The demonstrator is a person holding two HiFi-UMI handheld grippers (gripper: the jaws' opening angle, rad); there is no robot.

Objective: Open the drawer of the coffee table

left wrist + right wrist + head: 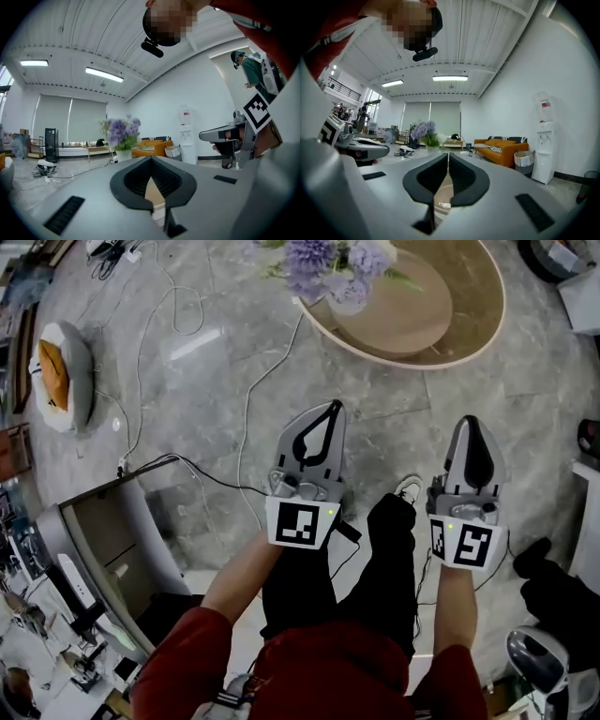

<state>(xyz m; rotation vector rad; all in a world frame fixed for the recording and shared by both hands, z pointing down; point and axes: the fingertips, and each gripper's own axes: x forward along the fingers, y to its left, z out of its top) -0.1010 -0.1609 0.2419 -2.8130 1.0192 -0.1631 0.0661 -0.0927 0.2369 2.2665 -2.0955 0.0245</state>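
Jaws first: your left gripper (330, 413) has them closed tip to tip with nothing between; only the hollow behind the tips gapes. Your right gripper (472, 425) has its jaws drawn together to a thin slit, also empty.

Both grippers are held side by side over the floor (187, 362), each pointing level toward the coffee table (473, 338). Neither touches it; a strip of grey stone floor lies between their tips and its near edge.

The coffee table is round, tan on top with a pale rim, at the top of the head view and ahead of your right gripper more than your left. Its drawer can't be made out in any view. Purple flowers (323, 261) stand at its left edge; both gripper views show them just above the jaws.

White cables (248, 399) trail across the floor from the table's left edge toward your left gripper. A white and orange cushion (61, 371) lies well off to the left.

Far side of the room: an orange sofa (501, 147) and a water dispenser (543, 140) against the white wall.

Your red sleeves and dark trousers fill the bottom of the head view.
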